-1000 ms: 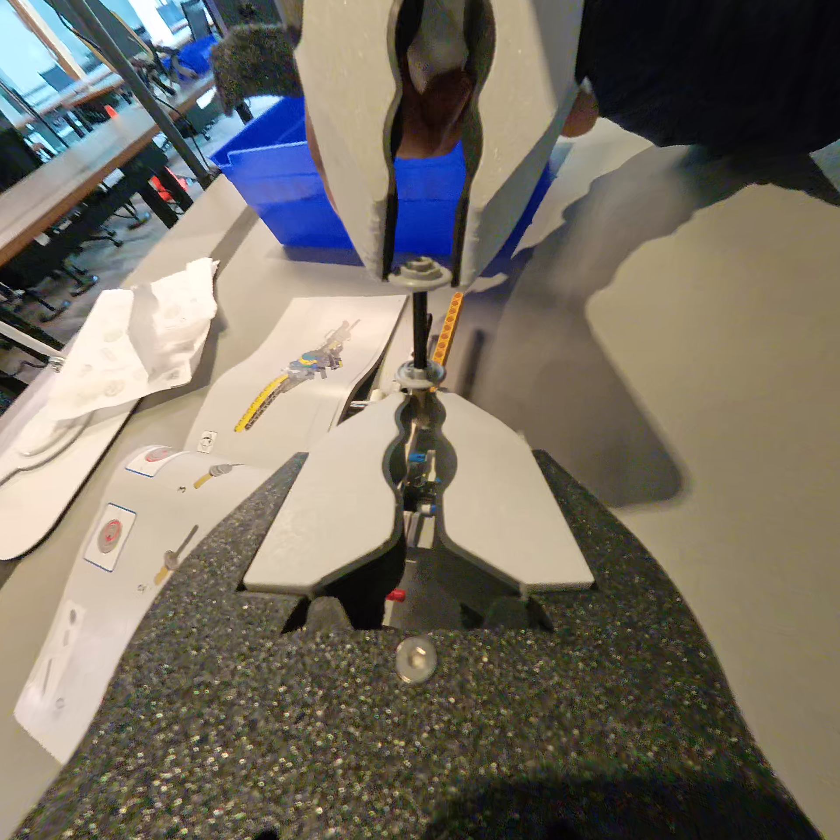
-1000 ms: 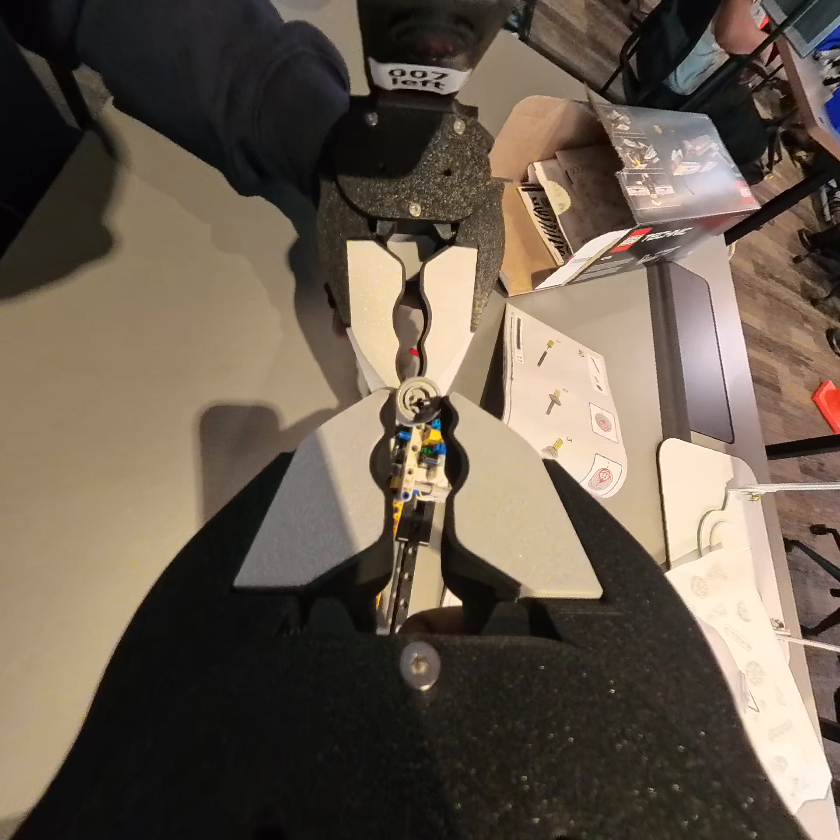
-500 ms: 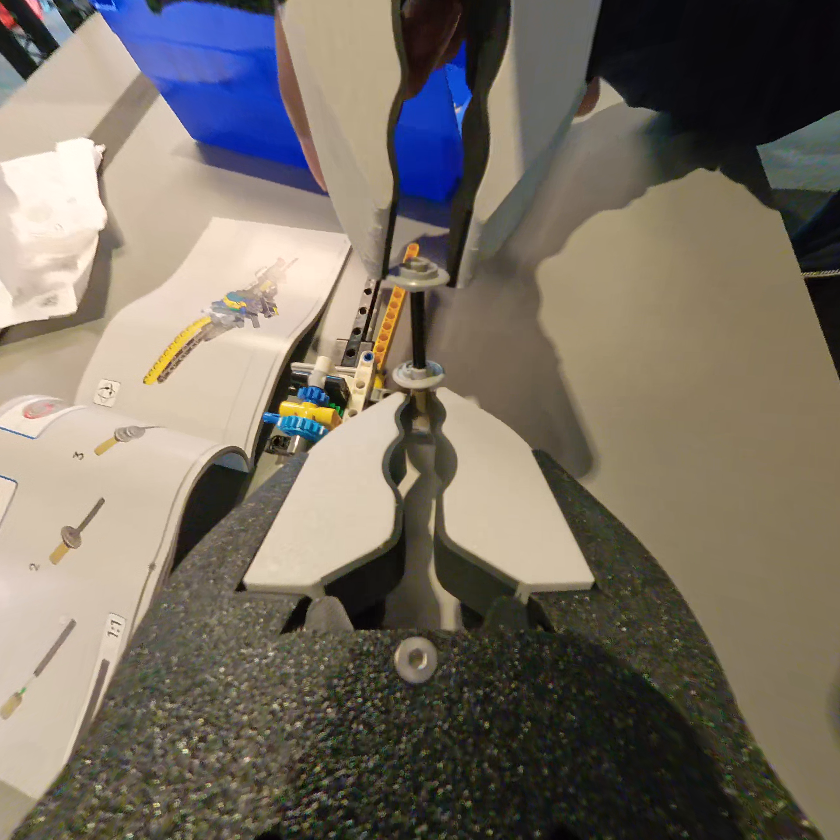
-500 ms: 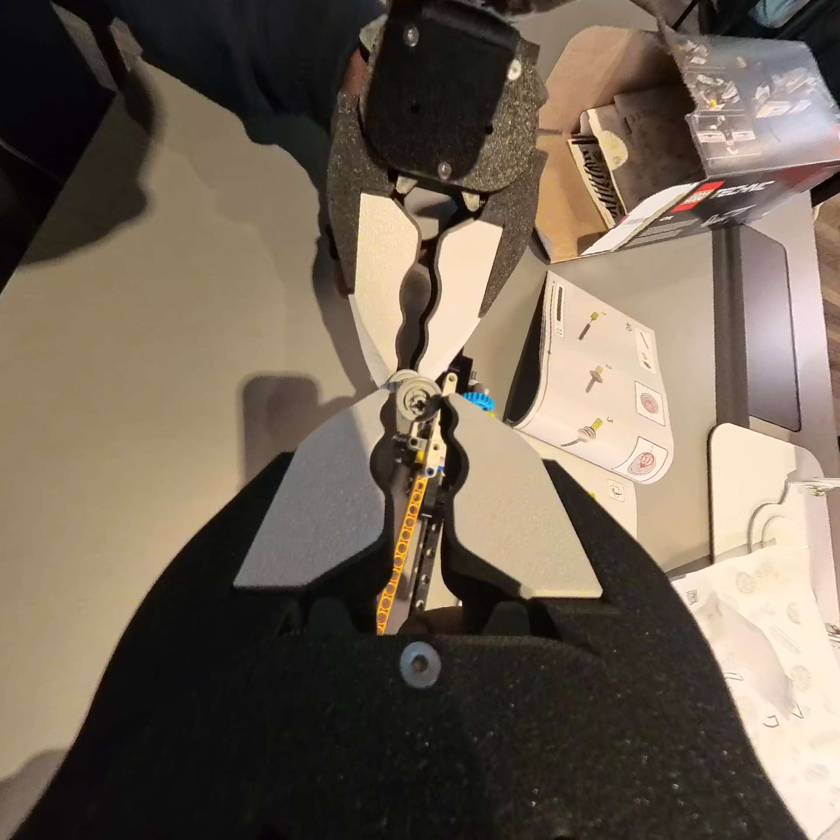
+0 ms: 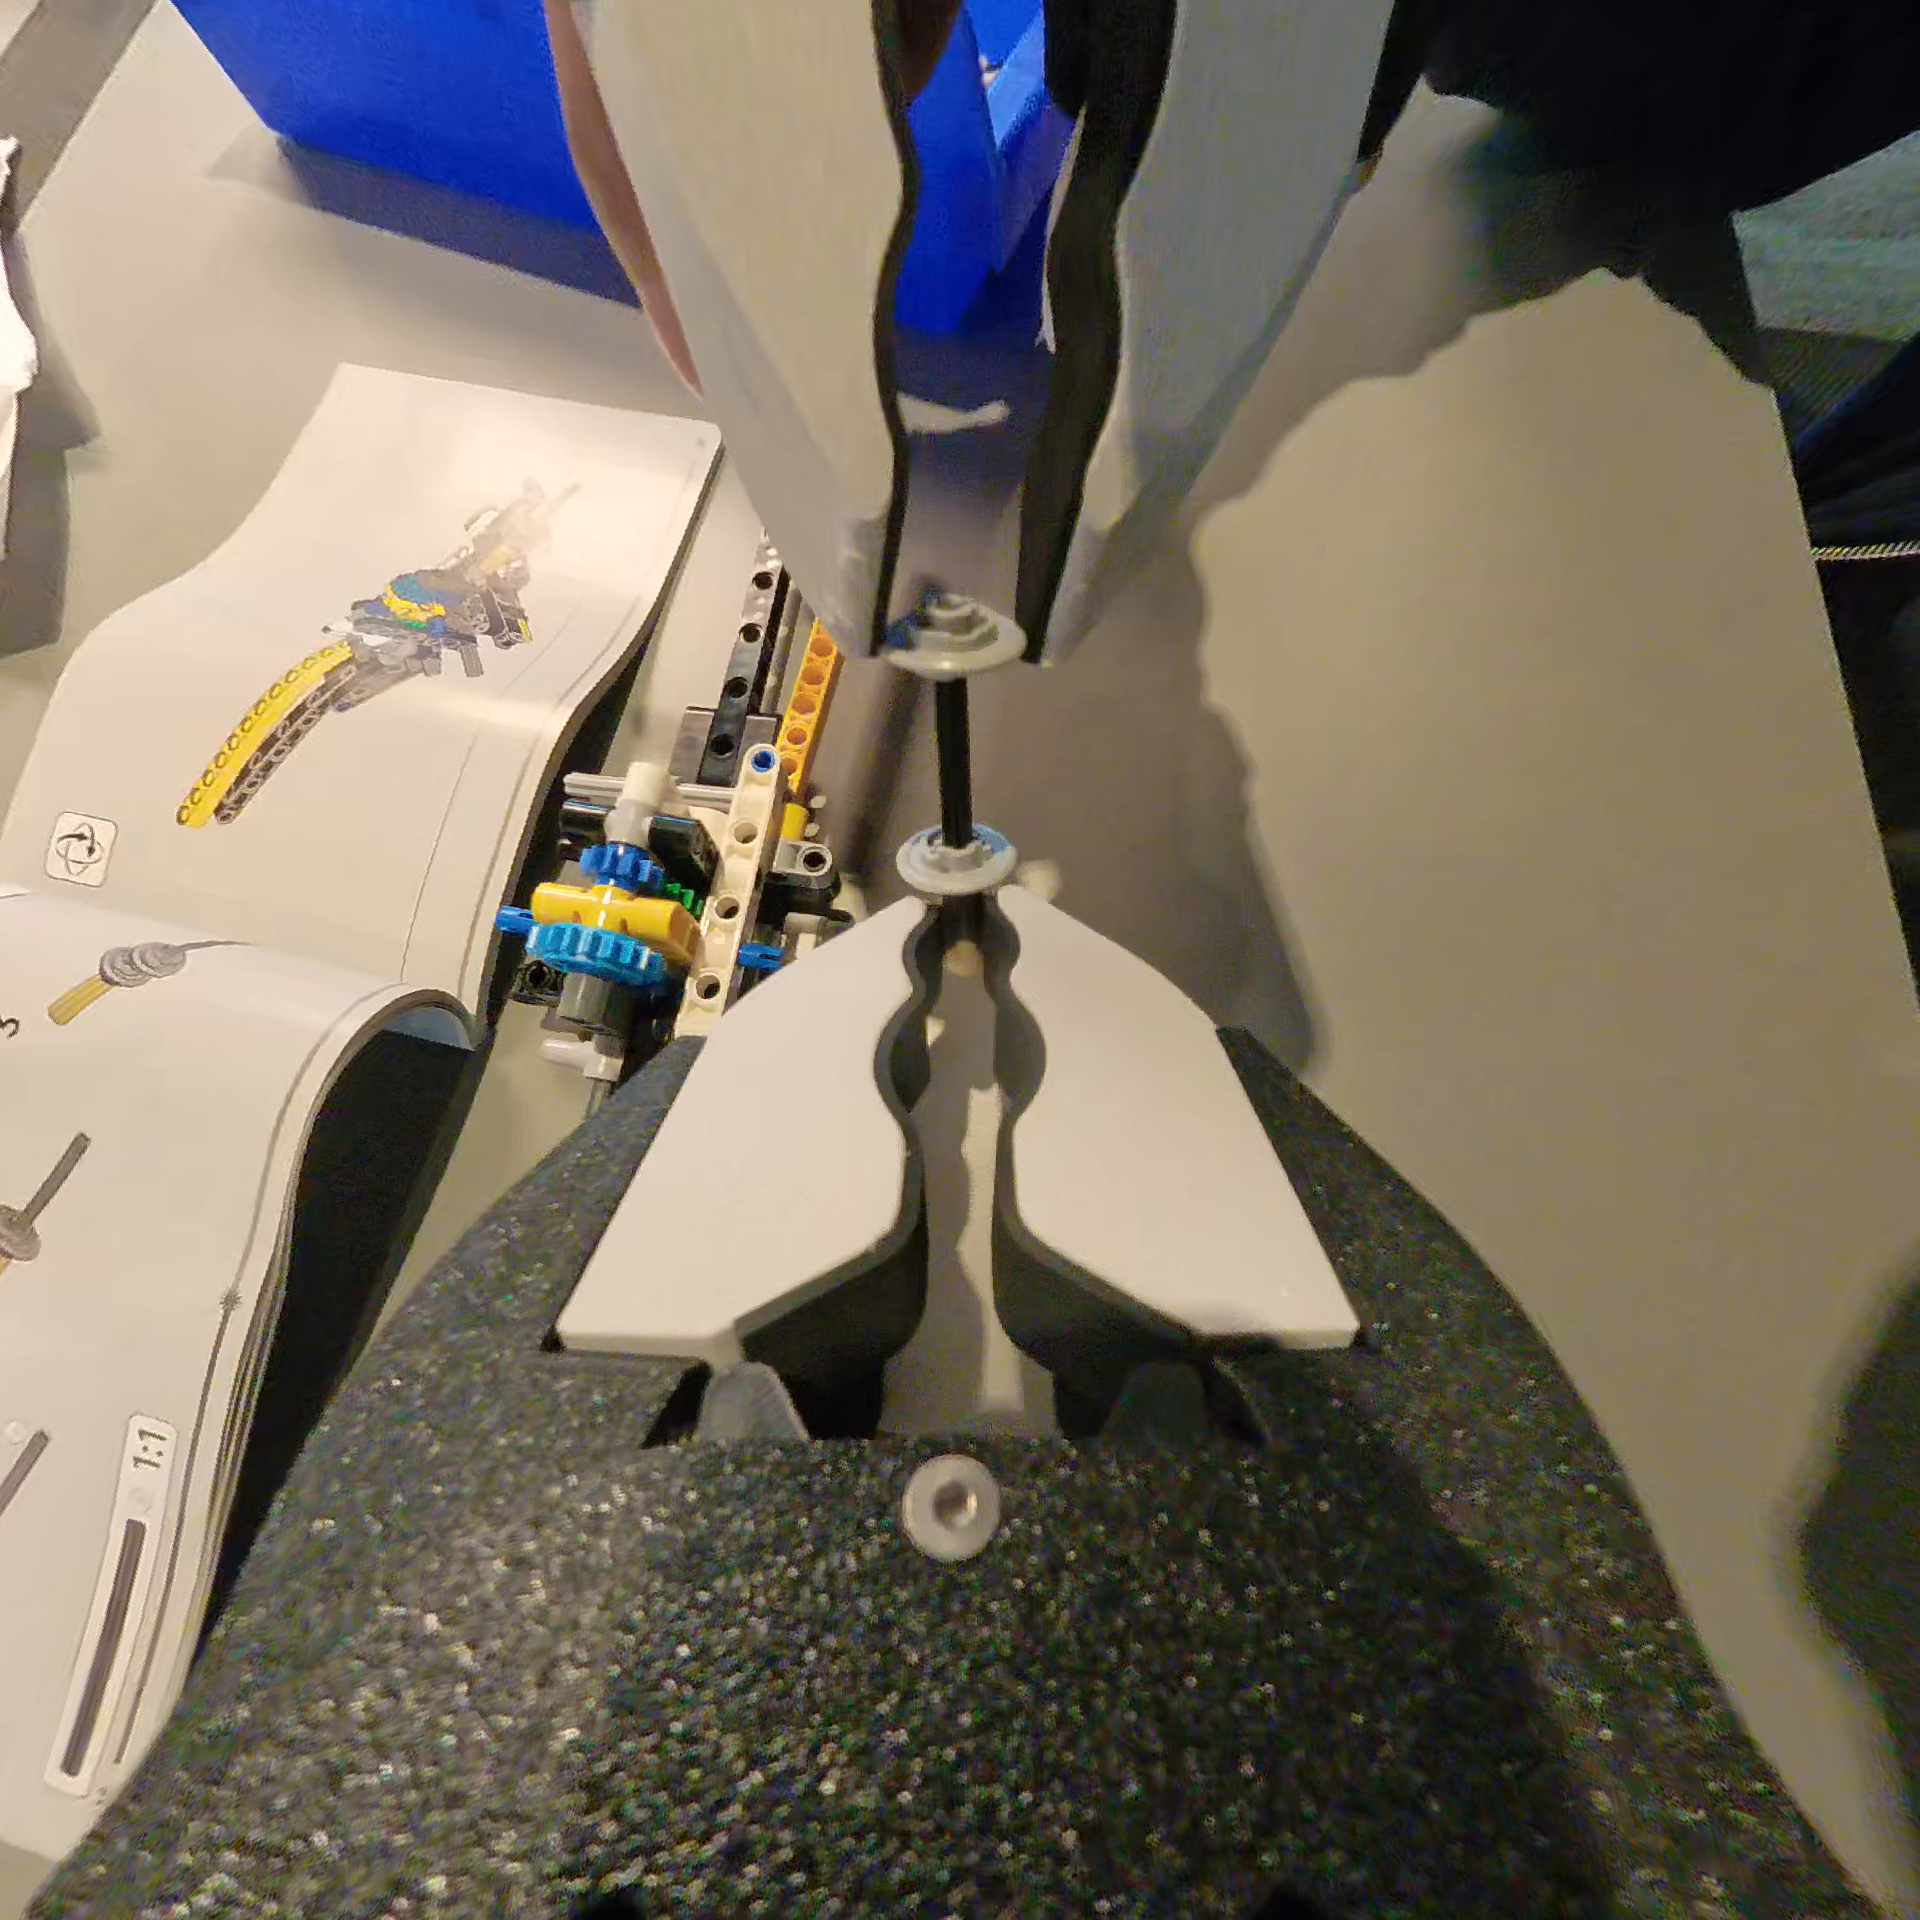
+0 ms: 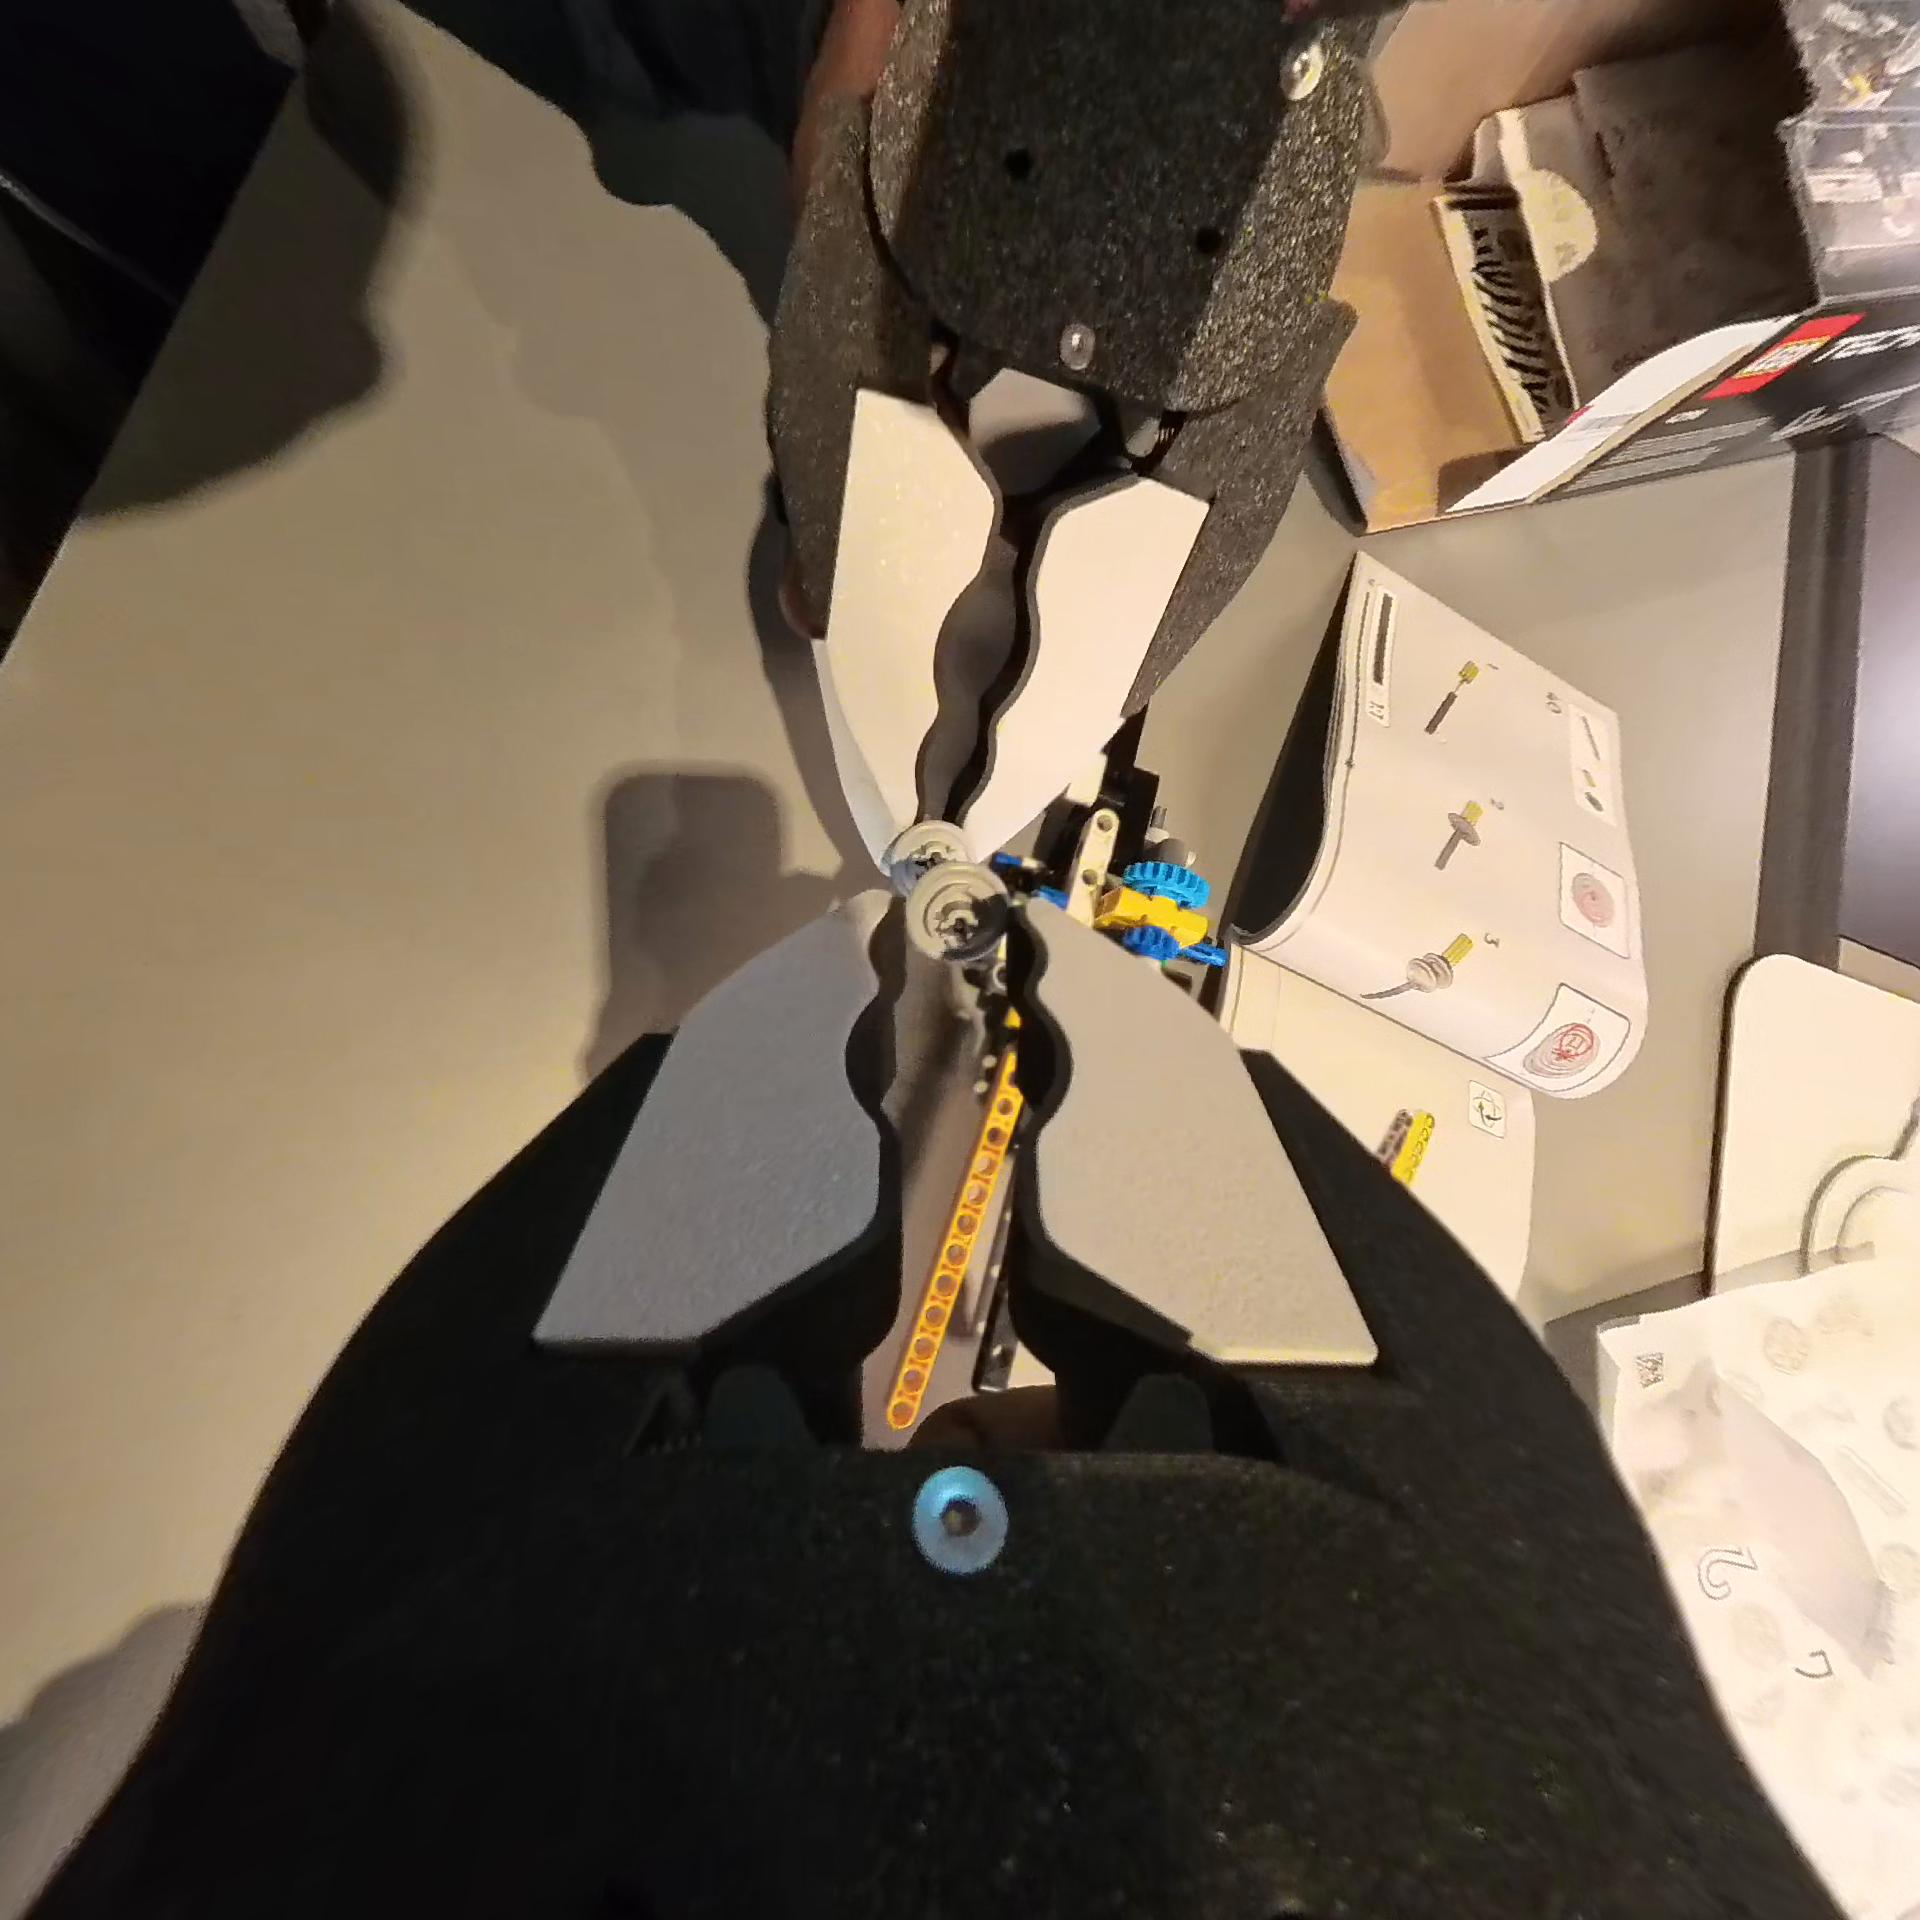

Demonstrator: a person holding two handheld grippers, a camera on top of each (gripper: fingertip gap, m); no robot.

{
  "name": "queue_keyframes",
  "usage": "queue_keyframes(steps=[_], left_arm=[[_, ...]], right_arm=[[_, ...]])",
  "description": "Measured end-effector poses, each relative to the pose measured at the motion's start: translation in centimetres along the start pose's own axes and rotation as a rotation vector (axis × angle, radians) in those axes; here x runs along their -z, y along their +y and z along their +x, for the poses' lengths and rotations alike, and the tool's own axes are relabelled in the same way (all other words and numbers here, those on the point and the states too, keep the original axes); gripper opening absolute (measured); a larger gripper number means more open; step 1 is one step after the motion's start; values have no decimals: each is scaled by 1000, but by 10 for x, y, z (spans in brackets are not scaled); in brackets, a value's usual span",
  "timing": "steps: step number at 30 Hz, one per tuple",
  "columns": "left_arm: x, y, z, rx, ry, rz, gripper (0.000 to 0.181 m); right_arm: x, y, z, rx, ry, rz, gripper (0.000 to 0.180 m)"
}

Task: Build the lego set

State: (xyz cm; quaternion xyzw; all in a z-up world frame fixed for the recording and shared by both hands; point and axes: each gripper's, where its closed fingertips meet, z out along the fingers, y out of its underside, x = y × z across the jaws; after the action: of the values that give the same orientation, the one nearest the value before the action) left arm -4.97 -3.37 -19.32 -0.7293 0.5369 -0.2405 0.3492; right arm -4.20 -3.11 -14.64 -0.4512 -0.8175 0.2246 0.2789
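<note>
A thin black axle (image 5: 951,758) spans between my two grippers above the table. My left gripper (image 5: 958,906) is shut on one end of the axle, just behind a grey disc (image 5: 954,860) threaded on it. My right gripper (image 6: 954,925) is shut on a second grey disc (image 6: 956,914) at the other end; it also shows at the top of the left wrist view (image 5: 961,639). The half-built lego model (image 5: 665,894) with blue gears, a yellow beam (image 6: 966,1226) and a black beam lies on the table beside and below the grippers.
An open instruction booklet (image 5: 364,644) lies next to the model. A blue bin (image 5: 447,125) stands behind it. The lego box (image 6: 1662,395), a cardboard box (image 6: 1403,312) and white plastic bags (image 6: 1766,1507) sit along the table's far side. Spacing between my two grippers at the tips: around 5 centimeters.
Both grippers, still holding the axle between them, have shifted sideways. The model, earlier seen through the left gripper's jaws, now lies to its left.
</note>
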Motion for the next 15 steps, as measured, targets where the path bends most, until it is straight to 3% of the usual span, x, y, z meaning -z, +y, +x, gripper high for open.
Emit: queue_keyframes(steps=[15], left_arm=[[-3, 6, 6, -17, 22, -44, 7]], right_arm=[[-4, 5, -8, -4, -47, -28, 18]])
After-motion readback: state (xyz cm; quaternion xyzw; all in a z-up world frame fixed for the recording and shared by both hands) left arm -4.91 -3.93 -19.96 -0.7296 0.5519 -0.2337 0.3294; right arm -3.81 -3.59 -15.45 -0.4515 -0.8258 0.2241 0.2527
